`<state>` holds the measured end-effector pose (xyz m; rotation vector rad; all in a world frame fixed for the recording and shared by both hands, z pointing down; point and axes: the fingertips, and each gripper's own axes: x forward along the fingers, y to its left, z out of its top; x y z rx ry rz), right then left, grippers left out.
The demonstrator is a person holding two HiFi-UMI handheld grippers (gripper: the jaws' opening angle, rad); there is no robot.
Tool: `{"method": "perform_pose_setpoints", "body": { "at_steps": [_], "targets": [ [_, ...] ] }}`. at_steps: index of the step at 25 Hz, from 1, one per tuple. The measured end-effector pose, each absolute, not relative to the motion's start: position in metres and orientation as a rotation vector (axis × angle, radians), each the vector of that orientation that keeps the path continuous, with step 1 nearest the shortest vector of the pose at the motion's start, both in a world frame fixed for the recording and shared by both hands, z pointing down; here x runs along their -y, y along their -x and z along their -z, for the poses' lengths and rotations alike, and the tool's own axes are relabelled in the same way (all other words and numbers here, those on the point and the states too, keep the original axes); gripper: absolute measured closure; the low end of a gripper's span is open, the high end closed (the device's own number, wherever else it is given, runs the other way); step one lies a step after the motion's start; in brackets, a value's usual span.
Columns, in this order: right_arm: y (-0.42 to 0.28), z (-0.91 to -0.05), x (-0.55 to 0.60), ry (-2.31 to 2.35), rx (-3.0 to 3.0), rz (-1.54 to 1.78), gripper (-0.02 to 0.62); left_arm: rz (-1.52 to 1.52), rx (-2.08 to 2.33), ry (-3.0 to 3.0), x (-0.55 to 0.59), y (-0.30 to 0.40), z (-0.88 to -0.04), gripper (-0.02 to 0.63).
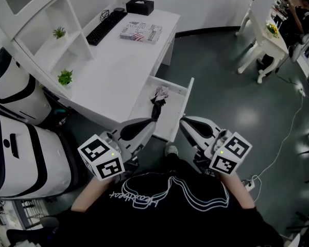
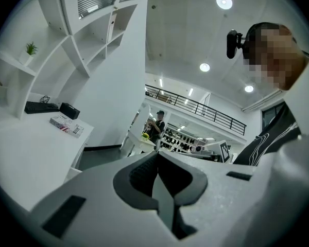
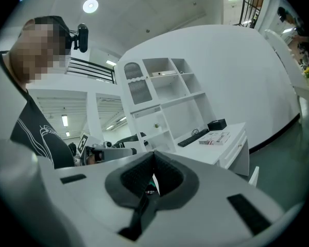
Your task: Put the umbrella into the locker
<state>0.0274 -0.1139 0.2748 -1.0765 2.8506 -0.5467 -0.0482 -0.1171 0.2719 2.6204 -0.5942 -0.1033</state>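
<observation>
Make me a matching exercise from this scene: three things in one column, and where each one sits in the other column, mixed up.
Things:
1. umbrella
2. keyboard
3. plant

Places:
A. on a shelf
B. on top of the desk
C. in the open drawer

Pairs: 1-C, 2-B, 3-A

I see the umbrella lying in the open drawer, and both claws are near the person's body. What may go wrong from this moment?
1. The left claw and the right claw are both shut and empty. If one reaches in without opening first, it would probably only push the umbrella.
2. The umbrella lies between the walls of the narrow open drawer, so a claw may knock against the rim.
</observation>
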Motion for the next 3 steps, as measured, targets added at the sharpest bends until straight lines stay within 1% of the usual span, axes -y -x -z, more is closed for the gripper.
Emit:
{"method": "perform_pose_setpoints", "body": {
  "at_steps": [3],
  "targets": [
    [-0.0292, -0.2858, 0.114, 1.097, -2.845, 0.586, 0.592, 0.095, 0.6, -2.589, 0.1177, 0.0501, -0.2829, 0.601]
  ]
}}
